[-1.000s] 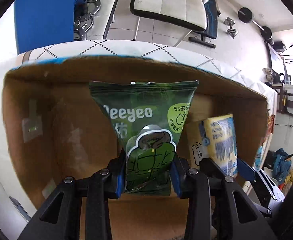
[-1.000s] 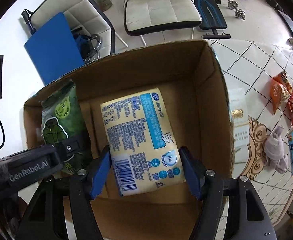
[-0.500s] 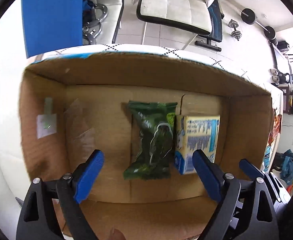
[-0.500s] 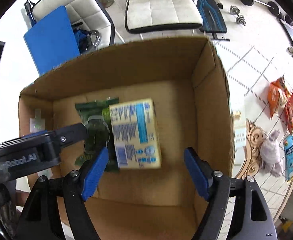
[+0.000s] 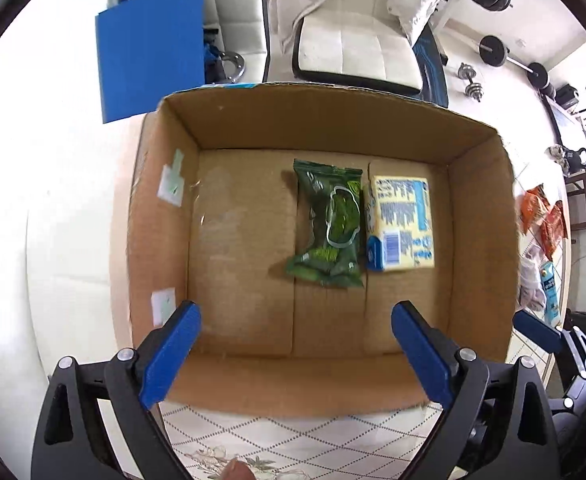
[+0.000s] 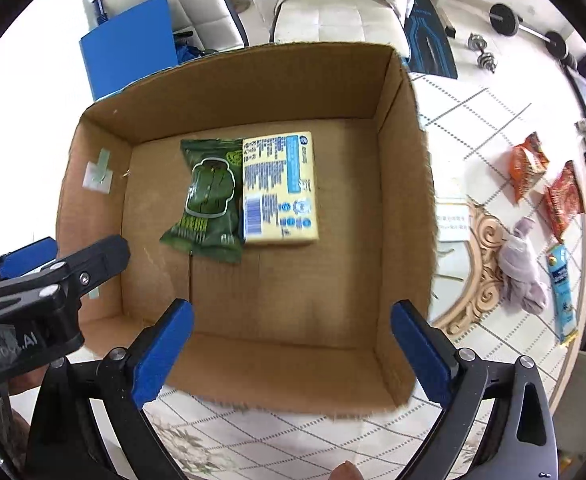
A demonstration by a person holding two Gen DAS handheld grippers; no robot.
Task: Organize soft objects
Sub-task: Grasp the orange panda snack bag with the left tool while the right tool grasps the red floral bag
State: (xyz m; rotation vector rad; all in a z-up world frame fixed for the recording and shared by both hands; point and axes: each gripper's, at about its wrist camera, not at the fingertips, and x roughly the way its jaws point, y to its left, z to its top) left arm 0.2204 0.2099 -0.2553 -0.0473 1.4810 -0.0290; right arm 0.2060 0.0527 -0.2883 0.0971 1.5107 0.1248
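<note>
Right wrist: patterned tablecloth [image 6: 489,92] under cardboard box [image 6: 409,184]; dumbbells [image 6: 481,54], probably, beyond.

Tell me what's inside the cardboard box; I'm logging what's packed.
Inside the cardboard box: a green packet beside a yellow pack, touching. Anything beneath them is covered.

Box [image 6: 405,184]: one; packs inside: green [image 6: 209,196], yellow [image 6: 279,188].
</note>
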